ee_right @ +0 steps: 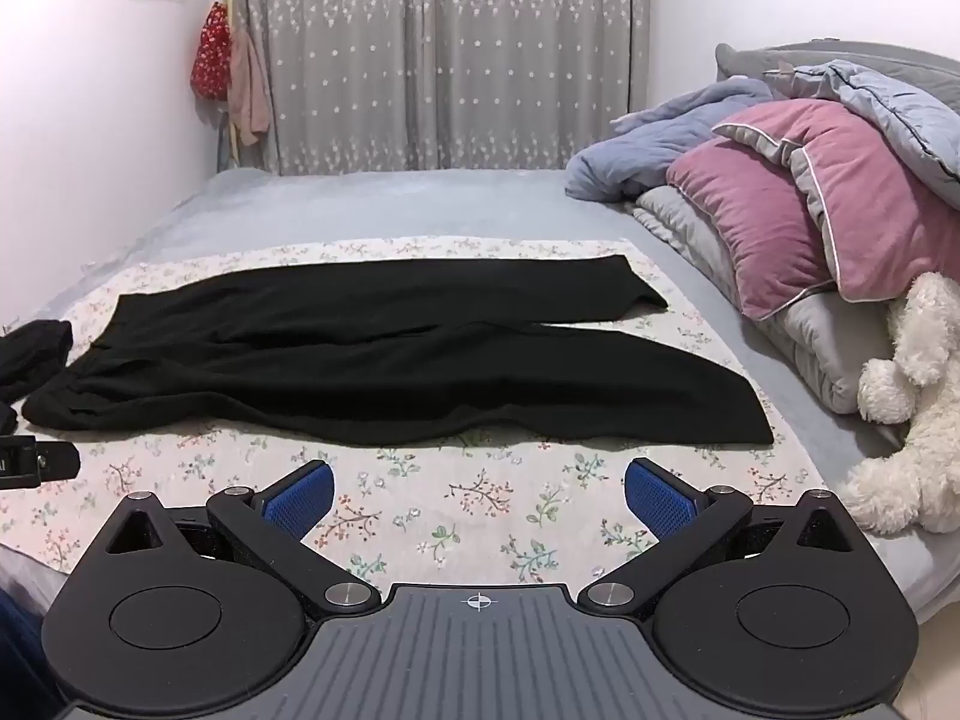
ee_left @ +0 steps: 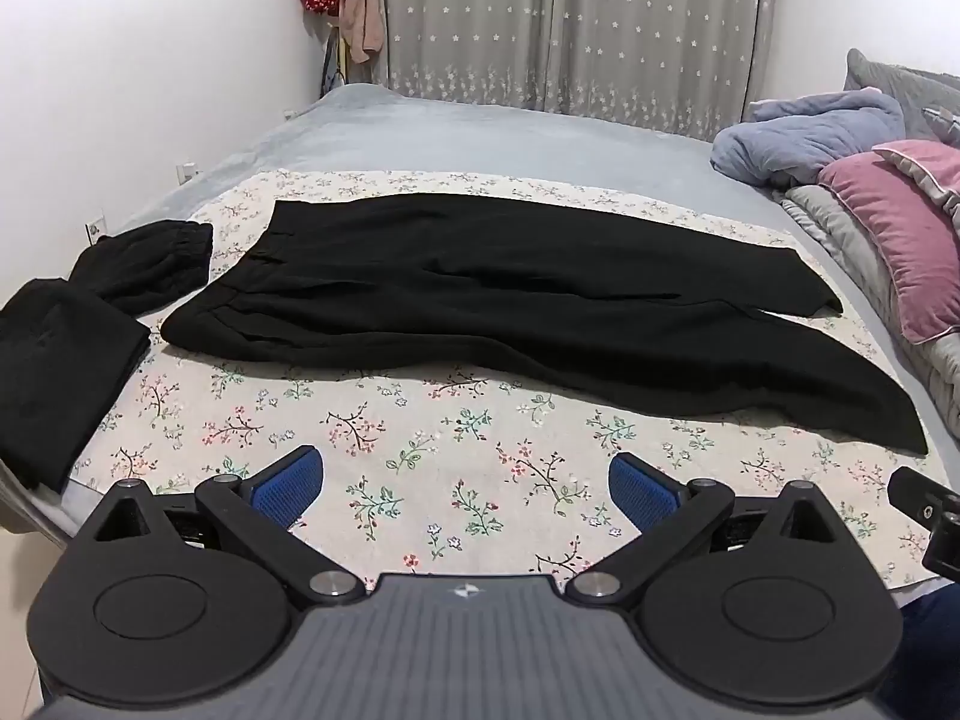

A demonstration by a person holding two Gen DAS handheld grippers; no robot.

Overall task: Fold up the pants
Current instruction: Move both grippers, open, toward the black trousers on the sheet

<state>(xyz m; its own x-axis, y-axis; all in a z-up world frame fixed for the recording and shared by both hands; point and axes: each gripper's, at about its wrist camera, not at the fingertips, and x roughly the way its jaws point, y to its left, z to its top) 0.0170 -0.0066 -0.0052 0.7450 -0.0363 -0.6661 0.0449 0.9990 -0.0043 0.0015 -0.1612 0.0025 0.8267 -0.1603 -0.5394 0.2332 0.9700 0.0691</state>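
Black pants (ee_left: pixel 480 306) lie spread flat on a floral cloth (ee_left: pixel 420 456) on the bed, waistband to the left and both legs running right. In the right wrist view the same pants (ee_right: pixel 384 360) stretch across the cloth (ee_right: pixel 456 504), the near leg ending at the right. My left gripper (ee_left: pixel 467 483) hovers open over the cloth, short of the pants' near edge, with nothing between its blue pads (ee_left: pixel 288 480). My right gripper (ee_right: pixel 479 489) is also open and empty, just in front of the near leg. The right gripper's tip (ee_left: pixel 924 516) shows at the left wrist view's right edge.
Other black garments (ee_left: pixel 66 354) lie at the cloth's left end, one folded, one bunched (ee_left: pixel 150 264). Pink pillows (ee_right: pixel 798 204), blue and grey bedding (ee_right: pixel 648 144) and a white plush toy (ee_right: pixel 906 402) crowd the bed's right side. A curtain (ee_right: pixel 444 54) and white wall stand behind.
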